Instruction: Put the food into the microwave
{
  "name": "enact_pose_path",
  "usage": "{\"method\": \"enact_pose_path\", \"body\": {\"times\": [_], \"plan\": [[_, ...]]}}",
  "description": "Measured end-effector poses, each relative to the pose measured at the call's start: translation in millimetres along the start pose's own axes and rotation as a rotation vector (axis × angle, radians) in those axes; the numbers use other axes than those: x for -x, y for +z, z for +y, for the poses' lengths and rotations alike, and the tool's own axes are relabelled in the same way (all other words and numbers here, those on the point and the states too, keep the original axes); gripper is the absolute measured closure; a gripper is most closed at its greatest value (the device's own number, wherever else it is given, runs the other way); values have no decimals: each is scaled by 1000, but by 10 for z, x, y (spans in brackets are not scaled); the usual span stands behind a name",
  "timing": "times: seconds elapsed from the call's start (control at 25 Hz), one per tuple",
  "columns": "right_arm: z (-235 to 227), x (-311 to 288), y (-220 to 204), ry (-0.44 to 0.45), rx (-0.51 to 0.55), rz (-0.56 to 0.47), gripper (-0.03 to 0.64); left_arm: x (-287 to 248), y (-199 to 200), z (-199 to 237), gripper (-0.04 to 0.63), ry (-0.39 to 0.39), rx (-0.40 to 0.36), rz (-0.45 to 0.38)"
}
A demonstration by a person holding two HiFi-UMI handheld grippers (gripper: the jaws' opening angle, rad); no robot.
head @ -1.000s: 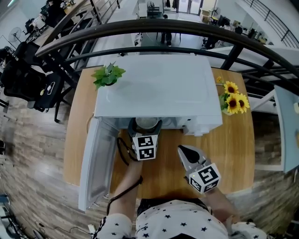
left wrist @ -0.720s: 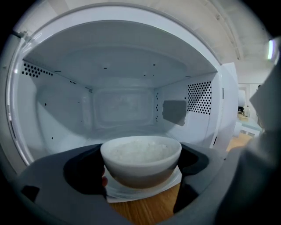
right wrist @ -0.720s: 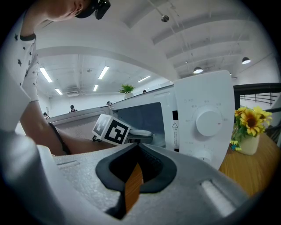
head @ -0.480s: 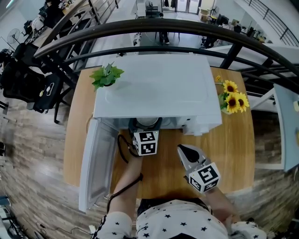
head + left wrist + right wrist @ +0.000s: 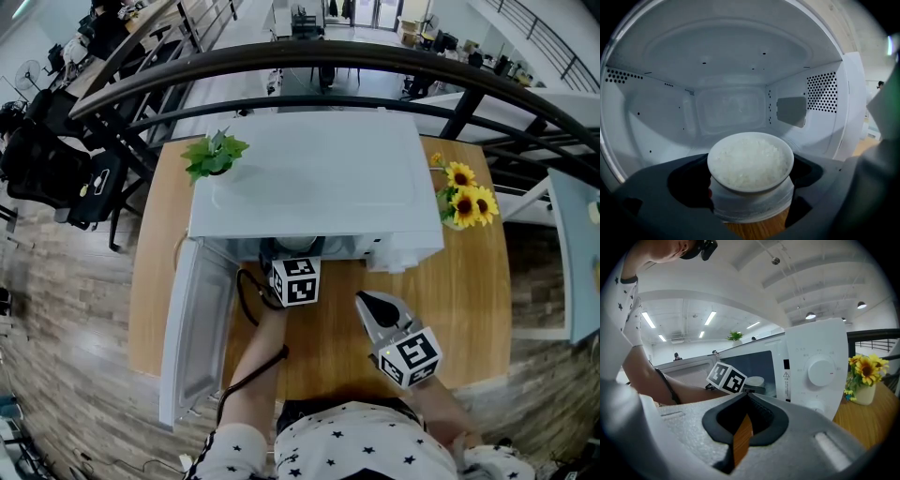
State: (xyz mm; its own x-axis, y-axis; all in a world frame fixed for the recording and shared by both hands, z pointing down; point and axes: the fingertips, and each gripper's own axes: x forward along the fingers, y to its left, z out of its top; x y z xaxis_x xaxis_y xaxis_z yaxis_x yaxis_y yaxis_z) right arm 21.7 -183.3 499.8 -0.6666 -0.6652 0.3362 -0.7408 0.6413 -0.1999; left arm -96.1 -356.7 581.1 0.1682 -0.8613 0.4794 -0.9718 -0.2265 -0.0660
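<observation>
We look down on a wooden table (image 5: 473, 309) that carries nearly everything here. On it stands a white microwave (image 5: 314, 178), its body filling the middle of the tabletop. Its door (image 5: 192, 337) is swung wide open to the left, and the pale cavity (image 5: 731, 108) is open to us, with perforated vents on its side walls.

The left gripper (image 5: 292, 261) reaches in under the front edge of the microwave, at the mouth of the cavity. Its dark jaws are clamped from both sides on a white bowl of rice (image 5: 750, 161). The bowl is upright and full nearly to the rim. It sits right at the opening, with the cavity directly beyond it and a strip of the wooden table showing beneath it.

The right gripper (image 5: 366, 302) hovers over the table in front of the microwave's control panel, well apart from the bowl. Its jaws are drawn together at the tips with nothing between them.

A bunch of sunflowers (image 5: 469, 202) stands beside the microwave on the right. A small green potted plant (image 5: 216, 152) stands at its back left corner.
</observation>
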Motion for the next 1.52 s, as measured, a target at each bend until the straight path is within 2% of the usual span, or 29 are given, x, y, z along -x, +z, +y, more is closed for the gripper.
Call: {"method": "enact_pose_path", "body": {"times": [0.36, 0.56, 1.08, 1.36, 1.4, 1.52], "plan": [[4, 83, 25, -11, -2, -12, 611, 23, 0, 15, 115, 2, -4, -9], [28, 178, -1, -18, -16, -16, 611, 133, -40, -3, 115, -12, 1, 13], [281, 475, -31, -3, 13, -37, 611, 822, -144, -102, 115, 1, 33, -5], [451, 716, -40, 8, 34, -53, 611, 1284, -121, -273, 117, 3, 41, -45], [481, 752, -45, 10, 35, -56, 611, 1357, -124, -289, 121, 8, 43, -51], [566, 861, -46, 16, 34, -69, 611, 1576, -125, -314, 202, 31, 55, -75]]}}
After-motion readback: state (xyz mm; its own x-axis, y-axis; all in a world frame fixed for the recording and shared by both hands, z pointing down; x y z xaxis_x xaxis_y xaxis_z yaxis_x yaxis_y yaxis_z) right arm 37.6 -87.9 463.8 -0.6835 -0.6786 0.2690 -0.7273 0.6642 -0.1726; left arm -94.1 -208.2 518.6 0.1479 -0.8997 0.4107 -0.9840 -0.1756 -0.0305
